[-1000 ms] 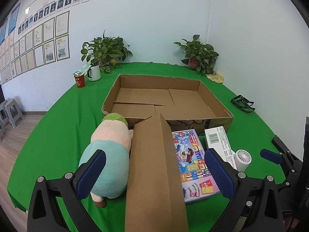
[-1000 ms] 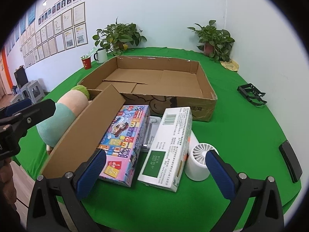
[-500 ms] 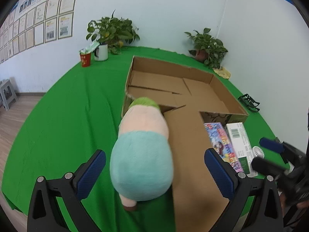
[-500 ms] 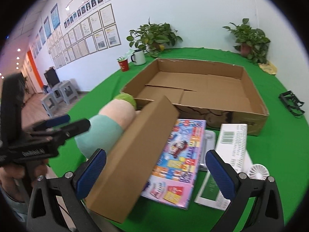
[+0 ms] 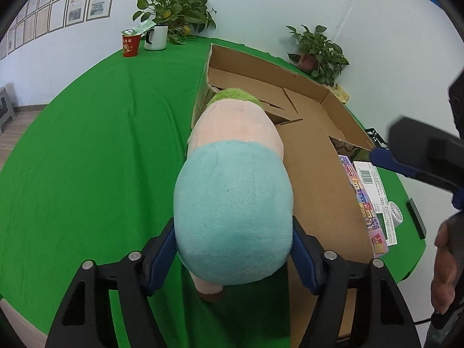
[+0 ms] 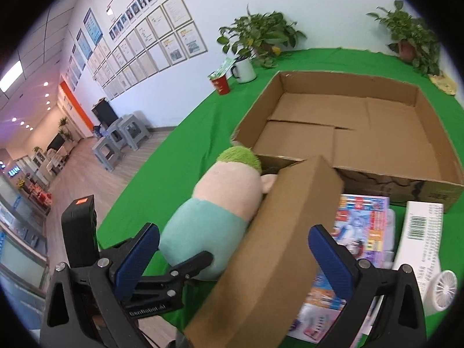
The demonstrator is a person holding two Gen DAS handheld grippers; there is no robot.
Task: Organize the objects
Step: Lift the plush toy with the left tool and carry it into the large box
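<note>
A plush toy point(image 5: 232, 197) with a teal body, peach middle and green top lies on the green table against the open cardboard box point(image 5: 304, 98). My left gripper point(image 5: 233, 258) has its blue pads on both sides of the toy's teal end, touching it. The toy also shows in the right wrist view point(image 6: 214, 214), with the left gripper point(image 6: 185, 264) at its near end. My right gripper point(image 6: 232, 258) is open over a brown cardboard flap point(image 6: 275, 249), holding nothing. A colourful flat box point(image 6: 356, 232), a white carton point(image 6: 417, 240) and a small white fan point(image 6: 440, 290) lie to the right.
A red cup point(image 5: 130, 45) and a white mug point(image 5: 156, 38) stand at the table's far edge beside a potted plant point(image 5: 174, 8). Another plant point(image 5: 319, 52) is behind the box. A black phone-like slab point(image 5: 416, 217) lies at the right edge. Grey stools point(image 6: 121, 139) stand on the floor.
My left gripper has moved forward and closed in around the plush toy's teal end. My right gripper has swung left, over the cardboard flap.
</note>
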